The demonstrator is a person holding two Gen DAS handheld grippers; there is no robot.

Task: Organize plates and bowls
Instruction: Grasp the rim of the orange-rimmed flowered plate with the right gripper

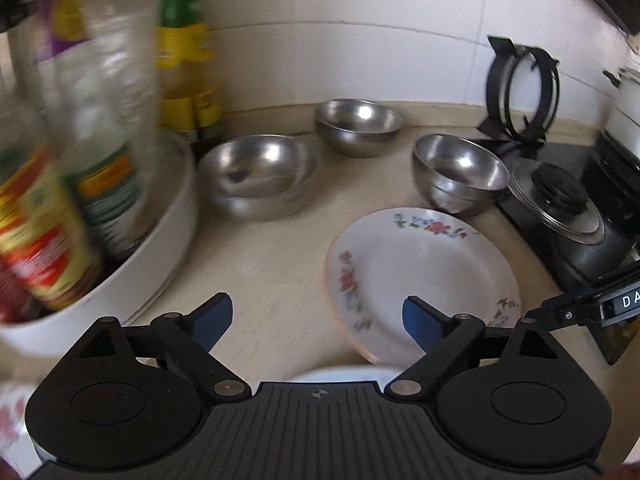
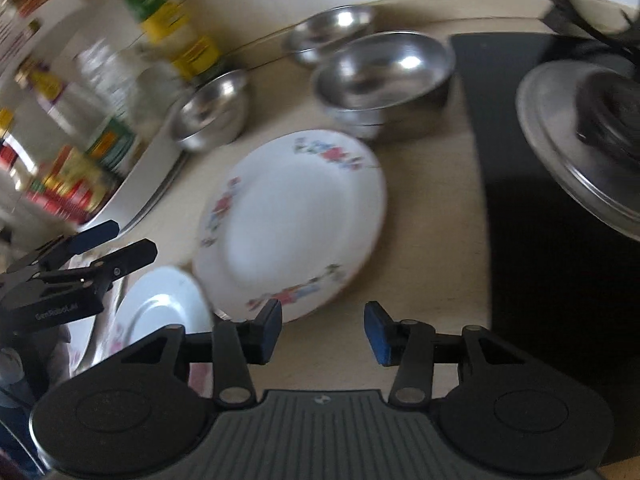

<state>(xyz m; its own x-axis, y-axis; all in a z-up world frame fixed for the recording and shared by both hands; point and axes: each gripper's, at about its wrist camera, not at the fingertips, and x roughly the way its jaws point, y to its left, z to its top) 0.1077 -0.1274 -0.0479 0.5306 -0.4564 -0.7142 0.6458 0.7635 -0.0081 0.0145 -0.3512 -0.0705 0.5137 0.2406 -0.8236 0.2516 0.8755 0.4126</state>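
Observation:
A white plate with a flower rim (image 1: 424, 276) (image 2: 292, 220) lies on the beige counter. Three steel bowls stand behind it: left (image 1: 258, 176) (image 2: 212, 114), back (image 1: 358, 126) (image 2: 330, 32), right (image 1: 460, 172) (image 2: 384, 76). A second white plate (image 2: 160, 312) lies near the front left, its rim showing under my left gripper (image 1: 332, 372). My left gripper (image 1: 318, 320) is open and empty, above the counter just left of the flower plate. My right gripper (image 2: 322, 330) is open and empty at that plate's near edge. The left gripper also shows in the right wrist view (image 2: 108, 244).
A white tray (image 1: 160, 256) (image 2: 148, 168) holds several bottles and jars at the left. A black stove (image 1: 580, 200) (image 2: 540, 200) with a metal pot lid (image 1: 560, 208) (image 2: 580, 128) is at the right. A black ring stand (image 1: 520, 88) leans by the tiled wall.

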